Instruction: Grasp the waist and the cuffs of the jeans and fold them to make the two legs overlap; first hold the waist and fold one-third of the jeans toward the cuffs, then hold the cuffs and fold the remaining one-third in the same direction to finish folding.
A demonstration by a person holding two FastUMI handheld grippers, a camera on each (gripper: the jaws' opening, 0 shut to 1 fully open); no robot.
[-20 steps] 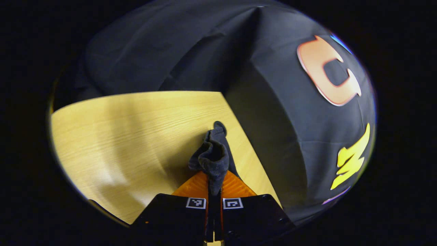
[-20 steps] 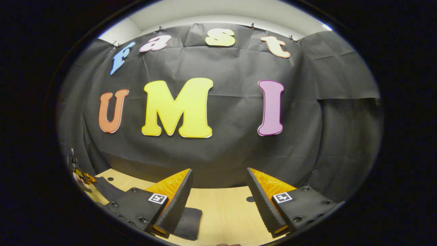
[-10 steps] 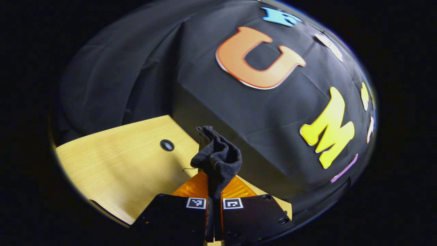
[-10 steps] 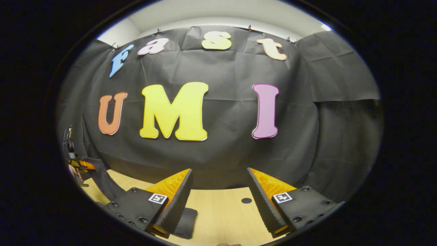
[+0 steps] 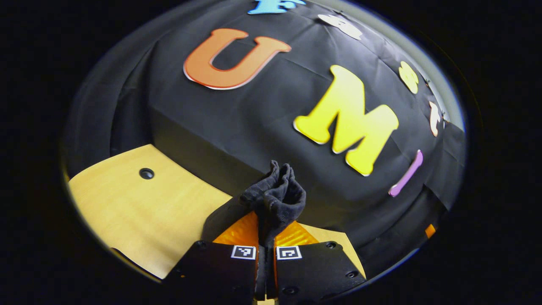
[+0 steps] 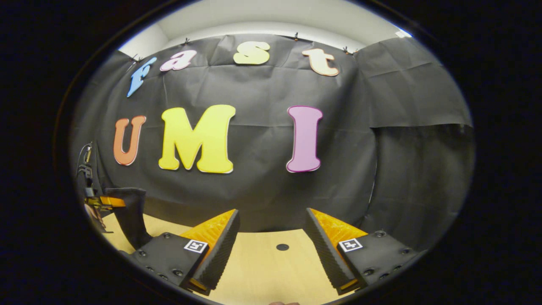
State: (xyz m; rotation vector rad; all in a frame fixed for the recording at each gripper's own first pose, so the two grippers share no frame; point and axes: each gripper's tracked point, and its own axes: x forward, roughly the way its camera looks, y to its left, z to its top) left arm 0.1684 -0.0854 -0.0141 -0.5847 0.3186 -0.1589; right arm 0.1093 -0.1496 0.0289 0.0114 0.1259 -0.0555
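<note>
In the left gripper view, my left gripper (image 5: 265, 226) is shut on a bunched fold of the dark jeans (image 5: 275, 197), which sticks up past the fingertips above the wooden table (image 5: 139, 212). In the right gripper view, my right gripper (image 6: 271, 220) stands open with nothing between its fingers, above the table (image 6: 262, 271). At the far left of that view the left gripper (image 6: 103, 202) holds the jeans (image 6: 129, 214) lifted, the cloth hanging down toward the table. Which part of the jeans is pinched I cannot tell.
The black cloth wall rises close behind the table in both views. A small dark hole (image 5: 146, 173) sits in the tabletop, seen in the right gripper view as a hole (image 6: 282, 247) between my open fingers. A cable (image 6: 84, 163) hangs at the far left.
The left gripper has swung right and lifted with the jeans still pinched. In the right gripper view the cloth that lay by the left finger has risen off the table.
</note>
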